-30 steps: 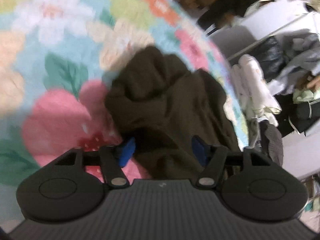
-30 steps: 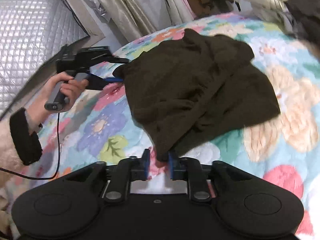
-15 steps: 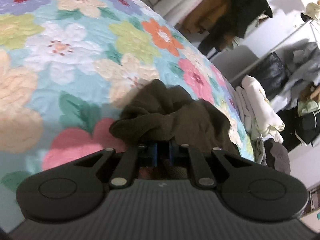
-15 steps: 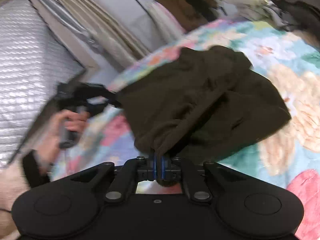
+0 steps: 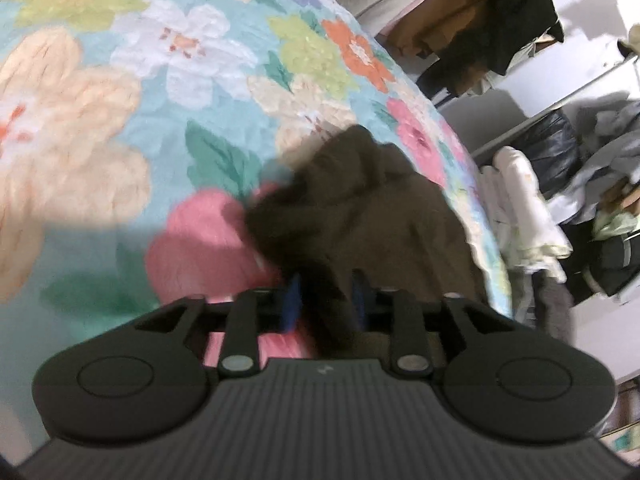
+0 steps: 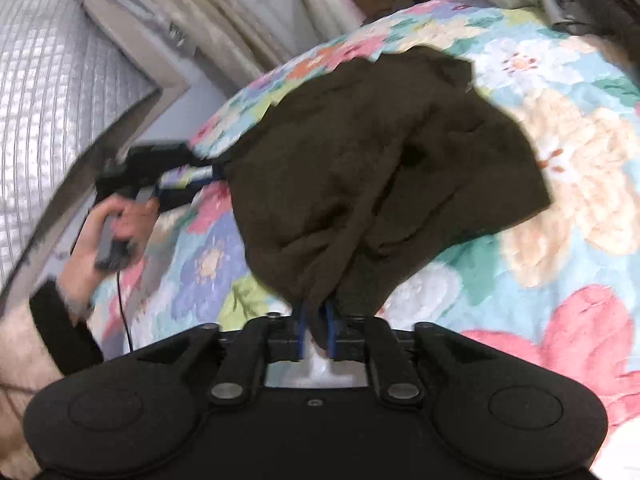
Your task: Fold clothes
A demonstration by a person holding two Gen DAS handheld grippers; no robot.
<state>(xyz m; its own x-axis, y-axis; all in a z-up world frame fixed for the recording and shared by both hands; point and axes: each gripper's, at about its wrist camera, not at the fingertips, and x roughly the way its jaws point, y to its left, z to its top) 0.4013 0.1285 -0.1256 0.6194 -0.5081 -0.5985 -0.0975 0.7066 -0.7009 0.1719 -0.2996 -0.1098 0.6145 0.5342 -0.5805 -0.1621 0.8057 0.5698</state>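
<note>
Floral quilt (image 5: 132, 92) in turquoise with big cream, pink, white and orange blooms covers the bed and fills most of both views. Beyond its far edge in the left wrist view a cluttered shelf area (image 5: 560, 184) holds pale folded fabrics and dark bags, with brown and black garments (image 5: 488, 28) hanging above; all of it is soft with blur. A silvery quilted panel (image 6: 52, 72) and pale curtains (image 6: 224, 12) stand behind the bed in the right wrist view.

On the quilt lies the dark brown garment (image 6: 380, 168), bunched and creased, its near edges lifted toward both tools. What kind of garment it is cannot be made out, and its underside is hidden.

The right gripper (image 6: 314, 332) has its blue pads nearly together, pinching a gathered corner of the brown cloth that hangs up from the bed into the narrow gap. The left gripper (image 5: 326, 300) has its blue pads a moderate way apart with a fold of the garment between them; motion blur and the dark cloth hide whether the pads actually press on it. From the right wrist view that same tool (image 6: 160, 172) appears at the garment's far left edge, held by the person's left hand (image 6: 108, 232), smeared by movement, its tips cut off behind the cloth.
</note>
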